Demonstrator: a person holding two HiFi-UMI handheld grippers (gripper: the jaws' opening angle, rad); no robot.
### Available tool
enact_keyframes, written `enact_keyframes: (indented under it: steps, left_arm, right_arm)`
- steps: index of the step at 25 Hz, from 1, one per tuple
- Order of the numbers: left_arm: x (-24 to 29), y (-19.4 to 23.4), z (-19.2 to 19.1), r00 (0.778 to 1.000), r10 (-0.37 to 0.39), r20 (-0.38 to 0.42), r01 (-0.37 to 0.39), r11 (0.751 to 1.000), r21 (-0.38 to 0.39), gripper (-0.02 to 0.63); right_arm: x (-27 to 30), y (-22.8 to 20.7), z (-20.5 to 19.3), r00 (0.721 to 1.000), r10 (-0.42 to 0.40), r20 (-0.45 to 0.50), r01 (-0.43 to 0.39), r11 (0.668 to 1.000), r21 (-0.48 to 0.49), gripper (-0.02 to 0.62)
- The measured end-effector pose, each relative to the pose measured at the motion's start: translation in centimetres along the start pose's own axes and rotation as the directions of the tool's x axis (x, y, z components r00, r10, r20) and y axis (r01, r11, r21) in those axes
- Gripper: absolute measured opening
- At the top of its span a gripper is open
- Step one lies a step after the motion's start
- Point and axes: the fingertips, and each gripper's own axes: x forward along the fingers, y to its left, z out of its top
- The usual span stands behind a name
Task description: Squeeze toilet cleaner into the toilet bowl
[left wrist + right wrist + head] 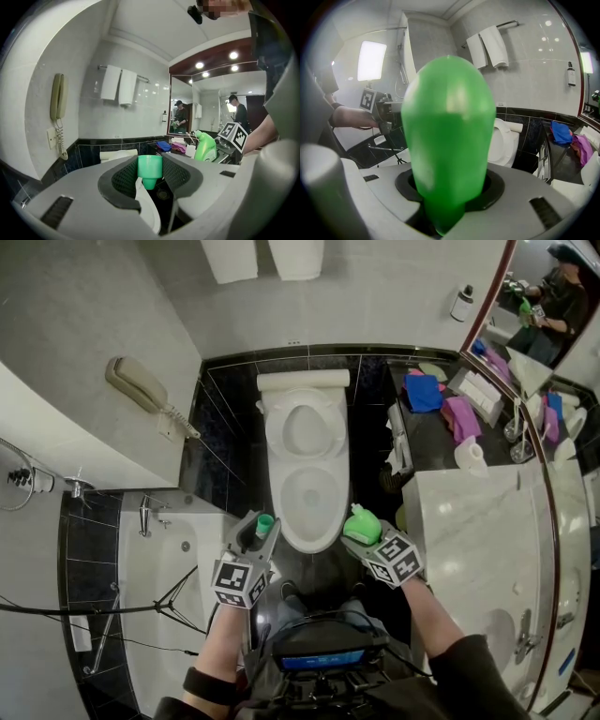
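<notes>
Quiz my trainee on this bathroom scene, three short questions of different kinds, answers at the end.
1. True or false: the right gripper holds a green bottle.
2. Between the jaws of the left gripper sits: A) a cap B) a towel C) a phone.
3. Fill in: the toilet lid is ___.
Key: 1 true; 2 A; 3 up.

**A:** Where is there room to pass?

**B:** Mid-frame, down into the toilet bowl (305,493). Its lid (305,427) is up.

**A:** And the sides?

**B:** Only narrow strips of dark floor (234,488). The bathtub (211,521) rim crowds the lower left, the marble surface (469,521) the lower right. Cloths (424,392) and a paper roll (469,456) clutter the surface's upper end.
</notes>
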Motion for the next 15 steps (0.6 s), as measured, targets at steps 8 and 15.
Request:
enact_keyframes:
  steps: [8, 15]
  left_arm:
    - [0.1, -1.0, 0.2, 1.0, -0.019, -0.024, 0.021, 0.995, 0.102, 0.158]
    - [-0.3, -1.1, -0.1, 0.999, -0.03, -0.021, 0.032, 0.993, 0.112, 0.158]
  right_arm:
    - [0.5, 0.2, 0.1, 0.999, 0.04, -0.008, -0.04, 0.999, 0.007, 0.192]
    - [1.2, 0.7, -0.3, 0.998, 0.063, -0.01, -0.064, 0.998, -0.015, 0.192]
